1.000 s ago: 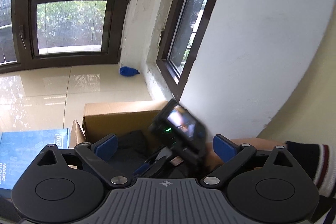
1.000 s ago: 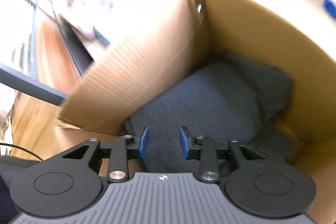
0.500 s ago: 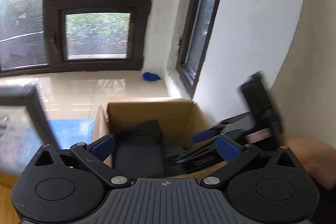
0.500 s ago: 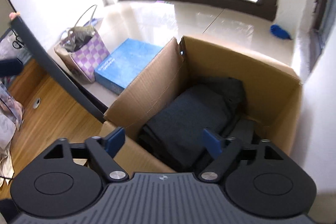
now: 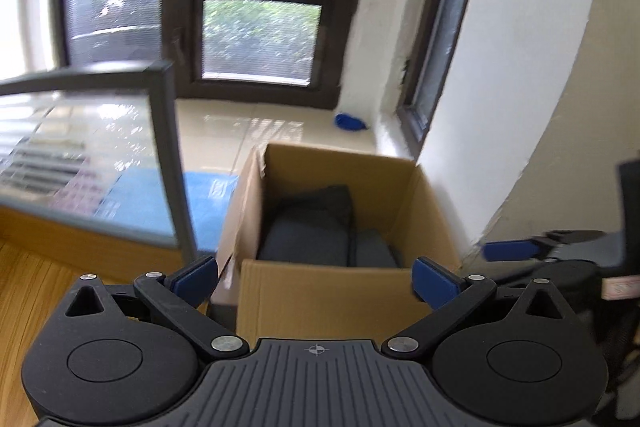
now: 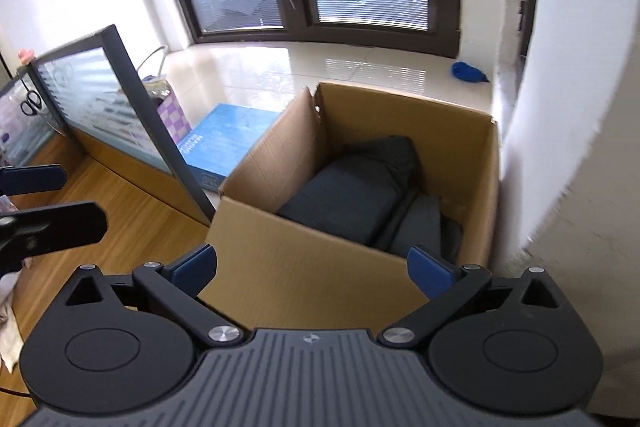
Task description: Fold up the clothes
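Folded dark grey clothes (image 5: 316, 231) (image 6: 352, 199) lie stacked inside an open cardboard box (image 5: 328, 299) (image 6: 288, 267) set against the white wall. My left gripper (image 5: 316, 277) is open and empty, held back from the box's near wall. My right gripper (image 6: 312, 269) is open and empty too, above and in front of the same box. A blue pad of the right gripper shows at the right edge of the left wrist view, and part of the left gripper shows at the left edge of the right wrist view.
A glass desk partition (image 6: 104, 107) with a dark frame stands left of the box on a wooden desk (image 6: 120, 223). A flat blue box (image 6: 228, 143) and a checked bag (image 6: 168, 107) lie behind it. A small blue object (image 6: 466, 71) rests on the window ledge.
Both grippers have pulled back and up out of the box. The right gripper, nearly shut a second ago, is open wide. The clothes stay in the box.
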`<state>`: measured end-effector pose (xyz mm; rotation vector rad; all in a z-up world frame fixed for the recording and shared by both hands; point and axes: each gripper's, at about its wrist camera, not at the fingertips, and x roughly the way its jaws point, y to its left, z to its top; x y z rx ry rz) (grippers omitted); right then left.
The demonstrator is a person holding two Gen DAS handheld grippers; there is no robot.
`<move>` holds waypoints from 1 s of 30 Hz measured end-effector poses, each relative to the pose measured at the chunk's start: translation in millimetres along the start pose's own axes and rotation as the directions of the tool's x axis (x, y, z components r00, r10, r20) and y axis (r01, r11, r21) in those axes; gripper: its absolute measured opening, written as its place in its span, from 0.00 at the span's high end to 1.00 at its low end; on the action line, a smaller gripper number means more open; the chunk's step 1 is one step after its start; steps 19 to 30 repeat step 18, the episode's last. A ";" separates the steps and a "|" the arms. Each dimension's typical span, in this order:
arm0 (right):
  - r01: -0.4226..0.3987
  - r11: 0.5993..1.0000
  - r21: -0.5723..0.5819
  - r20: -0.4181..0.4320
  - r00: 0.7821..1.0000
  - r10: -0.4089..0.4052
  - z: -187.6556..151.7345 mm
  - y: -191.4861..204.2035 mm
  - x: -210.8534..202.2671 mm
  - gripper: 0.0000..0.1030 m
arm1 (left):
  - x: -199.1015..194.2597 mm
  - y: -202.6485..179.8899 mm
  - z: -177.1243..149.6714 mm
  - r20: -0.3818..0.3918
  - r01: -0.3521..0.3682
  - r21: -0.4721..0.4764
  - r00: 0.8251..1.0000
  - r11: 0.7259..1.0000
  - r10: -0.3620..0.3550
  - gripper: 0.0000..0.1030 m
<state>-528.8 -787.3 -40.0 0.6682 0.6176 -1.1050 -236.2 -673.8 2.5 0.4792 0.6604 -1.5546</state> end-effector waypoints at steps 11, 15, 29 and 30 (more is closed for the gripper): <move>0.079 0.997 0.016 0.021 0.997 -0.079 -22.1 15.0 -23.5 0.00 | 0.0 -1.9 -29.1 -0.079 -0.062 0.031 0.995 0.998 0.064 0.00; 0.089 0.996 0.005 0.020 0.996 -0.089 -25.7 29.0 -24.0 0.00 | -8.2 0.0 -36.6 -0.064 -0.072 0.051 0.995 0.996 0.075 0.00; 0.097 0.995 -0.002 0.019 0.995 -0.097 -28.4 39.5 -24.4 0.00 | -16.4 8.2 -42.6 -0.059 -0.075 0.038 0.995 0.996 0.078 0.00; 0.097 0.995 -0.002 0.019 0.995 -0.097 -28.4 39.5 -24.4 0.00 | -16.4 8.2 -42.6 -0.059 -0.075 0.038 0.995 0.996 0.078 0.00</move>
